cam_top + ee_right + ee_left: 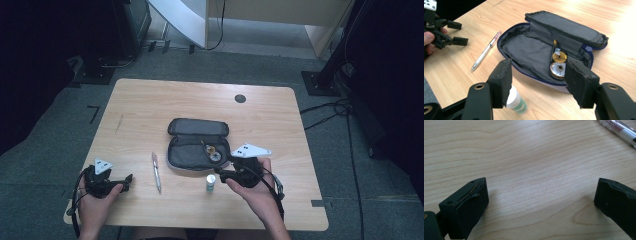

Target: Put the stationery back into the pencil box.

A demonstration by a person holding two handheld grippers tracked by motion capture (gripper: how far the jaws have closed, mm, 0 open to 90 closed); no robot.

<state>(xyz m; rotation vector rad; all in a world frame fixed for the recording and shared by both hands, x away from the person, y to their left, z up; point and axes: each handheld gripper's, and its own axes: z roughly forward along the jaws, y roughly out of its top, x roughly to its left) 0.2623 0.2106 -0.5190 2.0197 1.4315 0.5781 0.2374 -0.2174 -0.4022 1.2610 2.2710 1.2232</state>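
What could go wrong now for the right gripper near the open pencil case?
The right gripper hangs open close to the small white and green bottle, which could be tipped over. The open dark fabric pencil case lies unheld and might slide if pushed.

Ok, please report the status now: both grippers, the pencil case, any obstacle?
Left gripper open, nothing held. Right gripper open above the glue stick. Pencil case open, correction tape inside. Pen beside it, nothing blocking.

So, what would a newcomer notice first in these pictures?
The open dark pencil case at the table's middle, with a correction tape roller inside. Then the pen to its left and a small glue stick in front, close to the right gripper, whose jaws stand apart and hold nothing.
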